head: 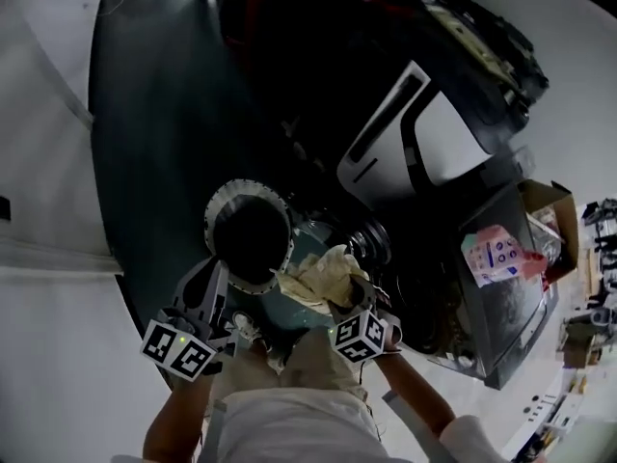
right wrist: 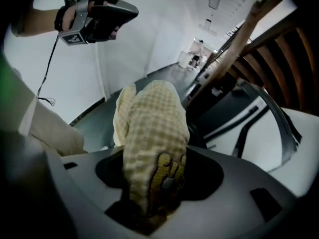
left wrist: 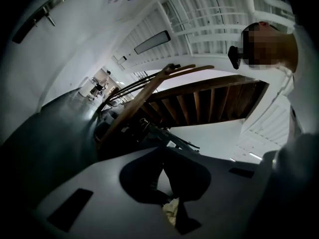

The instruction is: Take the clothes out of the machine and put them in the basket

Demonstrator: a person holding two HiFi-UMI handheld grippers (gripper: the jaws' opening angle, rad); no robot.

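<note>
My right gripper is shut on a yellow checked cloth, held up in front of the person's legs. In the right gripper view the cloth drapes over the jaws and hides both fingers. To its left, my left gripper points level toward a round dark opening with a pale scalloped rim. Its dark fingers meet at the tips, with a small scrap of pale cloth caught low between them. Seen from the right gripper view, the left gripper looks closed to a point.
A white-and-black appliance lies beyond the opening on the dark floor. An open cardboard box stands at the right. White walls run along the left. A wooden staircase rises ahead in both gripper views.
</note>
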